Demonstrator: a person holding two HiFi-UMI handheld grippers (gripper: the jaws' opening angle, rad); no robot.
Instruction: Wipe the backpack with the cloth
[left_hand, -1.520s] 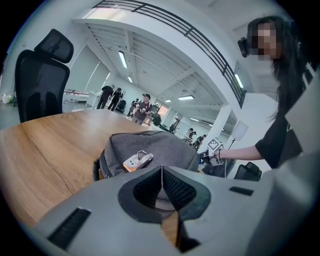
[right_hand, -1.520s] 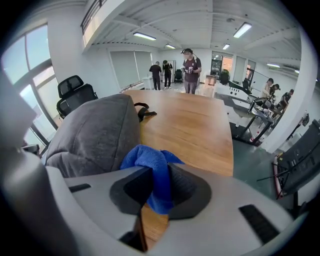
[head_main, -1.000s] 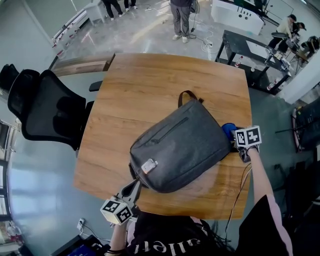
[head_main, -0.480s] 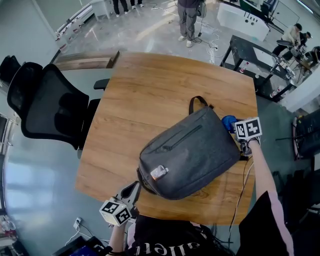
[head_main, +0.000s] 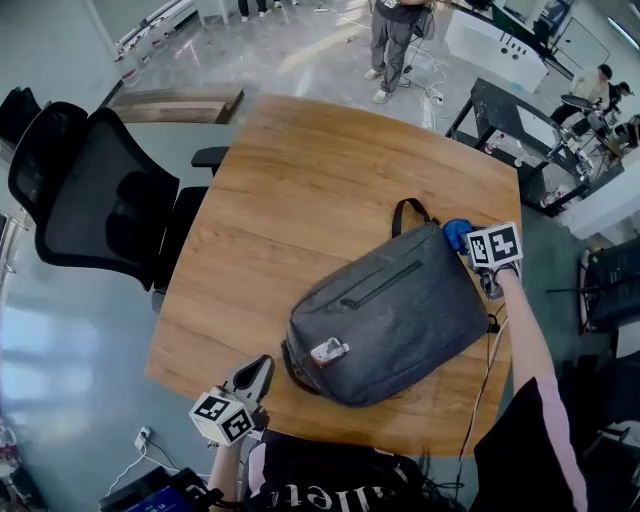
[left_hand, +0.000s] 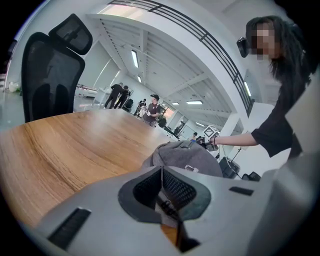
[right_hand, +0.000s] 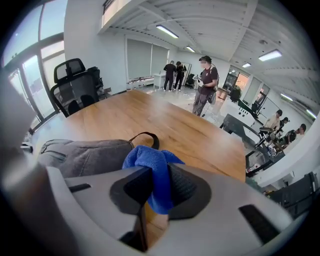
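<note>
At the right edge of the desk (head_main: 300, 180), the right claw (right_hand: 156, 190) is clamped on a bunched blue cloth (head_main: 457, 232), which sticks out past the jaws and sits just beside the top end of the grey backpack (head_main: 390, 315), close to its black carry handle (head_main: 408, 212). The backpack lies flat on the near right part of the desk. Its long axis runs on a diagonal from the handle end, by the right edge, down to its bottom end near the desk's near edge, and the zipped front panel (head_main: 385, 285) faces up. From the right claw the whole bag spreads toward the near-left, so a wiping pass would likely run along that diagonal, drawing the cloth across the panel toward the near edge. The left claw (head_main: 256, 375) hovers over the near edge by the near-left corner with its jaws pressed together on nothing. It points at the bag's bottom end and is close to it, but I judge not touching. The right claw is the one placed to wipe, and the left could steady the bag.
</note>
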